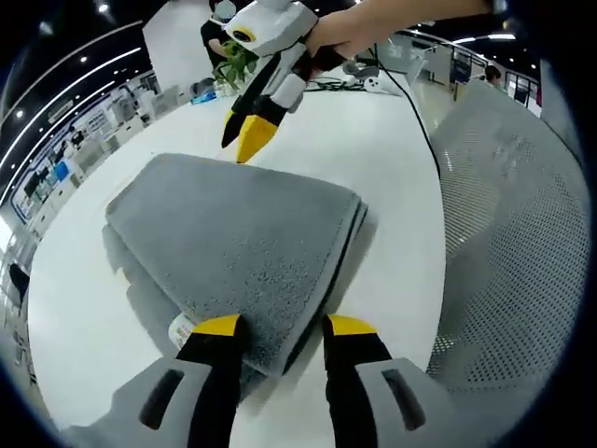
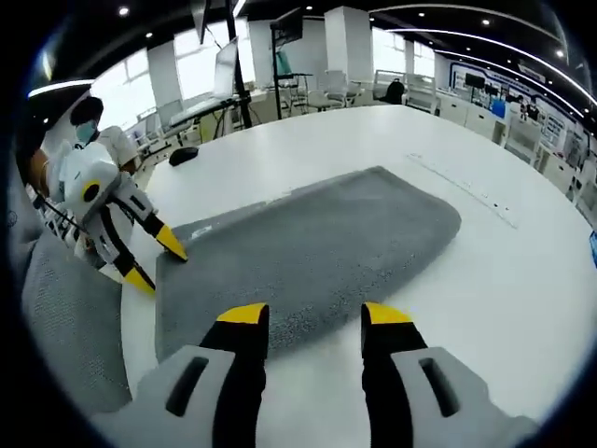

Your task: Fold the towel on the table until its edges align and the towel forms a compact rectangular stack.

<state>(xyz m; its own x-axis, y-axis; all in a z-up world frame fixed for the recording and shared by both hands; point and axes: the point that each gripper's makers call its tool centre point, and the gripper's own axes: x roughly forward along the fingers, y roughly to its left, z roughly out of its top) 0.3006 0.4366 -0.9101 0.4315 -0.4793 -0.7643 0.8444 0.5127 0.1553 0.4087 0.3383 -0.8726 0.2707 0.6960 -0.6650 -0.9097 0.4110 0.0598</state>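
A grey towel (image 1: 233,238) lies folded in layers on the white table (image 1: 373,149), with a small white tag (image 1: 180,328) at its near corner. My left gripper (image 1: 284,327) is open, and that near corner sits between its yellow-tipped jaws. The right gripper (image 1: 244,135), held in a hand, hovers over the towel's far edge. In the right gripper view the towel (image 2: 317,247) stretches away across the table (image 2: 485,280). My right gripper (image 2: 314,315) is open above the towel's near edge. The left gripper (image 2: 156,259) straddles the towel's left corner, its jaws apart.
A grey perforated chair back (image 1: 508,233) stands close on the right of the table. A black cable (image 1: 415,112) runs across the far tabletop, near a green plant (image 1: 233,61). A person (image 2: 89,126) sits behind the left gripper. A dark object (image 2: 183,156) lies far left.
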